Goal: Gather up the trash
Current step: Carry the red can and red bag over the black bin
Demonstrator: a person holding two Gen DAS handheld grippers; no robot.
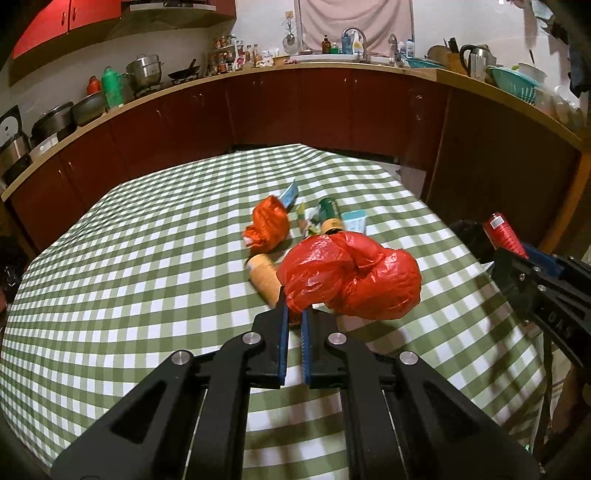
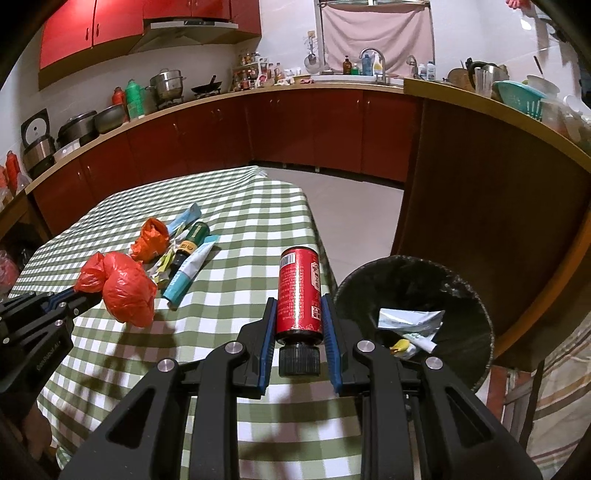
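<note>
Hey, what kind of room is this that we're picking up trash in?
Most likely a home kitchen. A long counter carries a steamer pot and a wok, there is a sink with a faucet at the back, and red wall cabinets hang above a range hood.

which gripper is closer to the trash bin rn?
Right. The right gripper, shut on the red bottle, is beside the black trash bin. The left gripper, shut on the red plastic bag, is farther away over the table.
</note>
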